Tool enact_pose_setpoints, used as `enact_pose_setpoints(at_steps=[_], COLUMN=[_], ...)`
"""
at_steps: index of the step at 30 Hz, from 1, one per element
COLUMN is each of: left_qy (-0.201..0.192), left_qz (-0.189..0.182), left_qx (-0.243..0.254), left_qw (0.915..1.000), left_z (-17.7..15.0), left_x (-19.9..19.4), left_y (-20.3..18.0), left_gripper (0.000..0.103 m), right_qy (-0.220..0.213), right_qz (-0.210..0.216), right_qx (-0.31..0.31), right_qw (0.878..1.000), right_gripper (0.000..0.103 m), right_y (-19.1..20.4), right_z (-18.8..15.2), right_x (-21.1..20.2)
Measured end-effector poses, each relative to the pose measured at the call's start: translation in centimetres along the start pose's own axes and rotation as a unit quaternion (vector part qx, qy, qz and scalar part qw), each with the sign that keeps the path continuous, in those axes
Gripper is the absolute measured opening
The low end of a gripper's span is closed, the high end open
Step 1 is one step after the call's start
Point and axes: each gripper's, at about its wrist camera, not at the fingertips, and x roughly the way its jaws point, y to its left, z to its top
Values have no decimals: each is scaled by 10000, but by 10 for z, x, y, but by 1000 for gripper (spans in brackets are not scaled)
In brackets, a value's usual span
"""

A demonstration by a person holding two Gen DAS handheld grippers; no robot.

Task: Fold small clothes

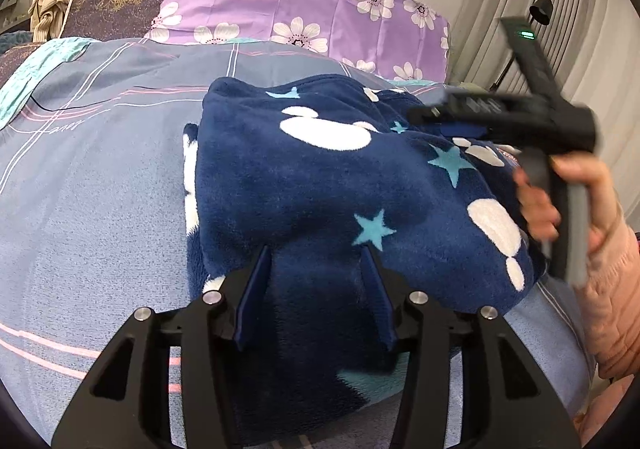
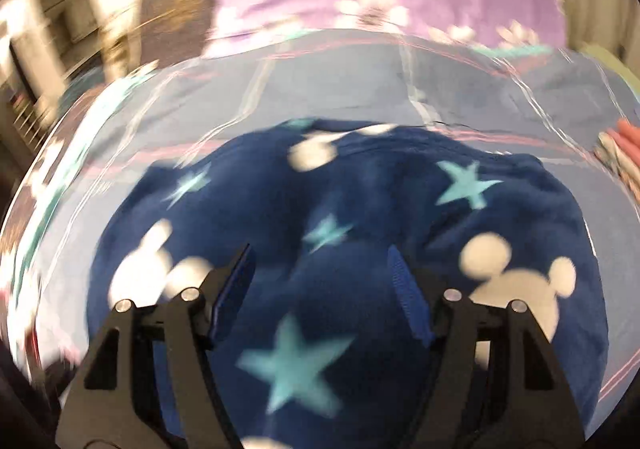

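Fingers [image 1: 262, 273] splayed over navy fleece [image 1: 320, 185]; purple pillow [image 1: 304, 5] seemingly behind

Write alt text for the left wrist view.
A folded navy fleece garment with white shapes and teal stars lies on a blue bedspread, the open left gripper at its near edge. A hand holds the right gripper over its right side.

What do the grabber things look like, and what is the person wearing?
Each grabber has black metal linkage arms with round silver bolts and two flat dark-blue fingers. The left gripper and the right gripper look alike. From the side, the right one has a black body, a grey handle and a small green light. The person wears a puffy pink quilted sleeve.
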Motion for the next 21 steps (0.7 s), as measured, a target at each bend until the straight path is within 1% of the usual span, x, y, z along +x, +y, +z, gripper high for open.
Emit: enact_pose_setpoints(at_steps=[3,5,7,11,13,14,15,16,18,21], left_qy=[10,12,-3,-57,-75,-86,-96,-134,-176,-222], left_qz=[98,211,256,282,313,362,422,533,597,623], left_qx=[145,217,202,154,164,165,161,142,63,-271], left_qw=[9998,9995,9995,9995,9993,9992,9989,9984,9980,9974], left_z=[-1,-2,-2,-7,-10,-11,-11,-13,-15,-21], left_x=[-2,-5,-11,-25,-31,-35,-37,-41,-47,-55], left_y=[-8,-13,-16,-15,-14,-12,-10,-7,0,20], left_gripper=[58,61,64,66,66,68,75,76,76,76], right_qy=[-210,-200,-132,-266,-305,-341,-392,-422,-415,-360], right_qz=[18,95,271,243,246,221,183,167,221,337], right_qx=[-770,-1069,-1287,-1896,-2195,-2333,-2504,-2647,-2905,-3166], right_qw=[9968,9940,9912,9812,9748,9715,9672,9633,9557,9473], right_gripper=[74,75,76,78,79,79,79,79,79,79], right_y=[26,37,46,78,92,100,109,118,132,154], right_z=[-26,-42,-57,-88,-101,-108,-114,-118,-126,-135], right_x=[-28,-43,-57,-83,-88,-91,-91,-90,-87,-81])
